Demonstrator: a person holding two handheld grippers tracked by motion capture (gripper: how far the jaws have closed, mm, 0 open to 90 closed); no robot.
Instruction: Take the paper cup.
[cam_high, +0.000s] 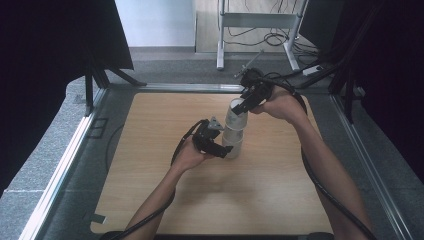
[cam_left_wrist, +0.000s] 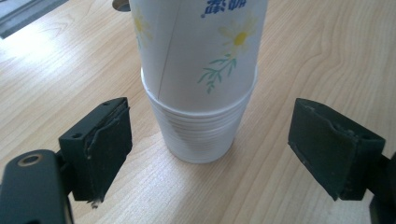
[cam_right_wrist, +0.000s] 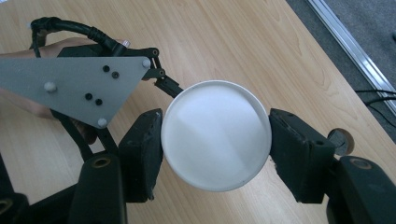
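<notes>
- We count two grippers, one in each of the person's hands, and one wooden table (cam_high: 165, 200) under them.
- We see one stack of nested paper cups (cam_left_wrist: 198, 135) standing upright near the middle of the table; its rims lie so close together that we cannot tell how many cups are in it.
- One more cup, the top cup (cam_high: 236, 116), white with a daisy print and blue lettering, sits partly inside the stack and rises above it; its lower end is in the stack's uppermost rim.
- The left gripper (cam_high: 220, 148) is down at the base of the stack. In the left gripper view its jaws stand wide, one on each side of the stack, with bare table showing between each pad and the cup wall: nothing is held.
- The right gripper (cam_high: 243, 106) comes in from the far right and is clamped on the top cup near its rim. In the right gripper view the two pads (cam_right_wrist: 142, 156) press the round white mouth of that cup from either side.
- In that same view, the left gripper's grey three-cornered plate (cam_right_wrist: 70, 84) shows beside the cup.
</notes>
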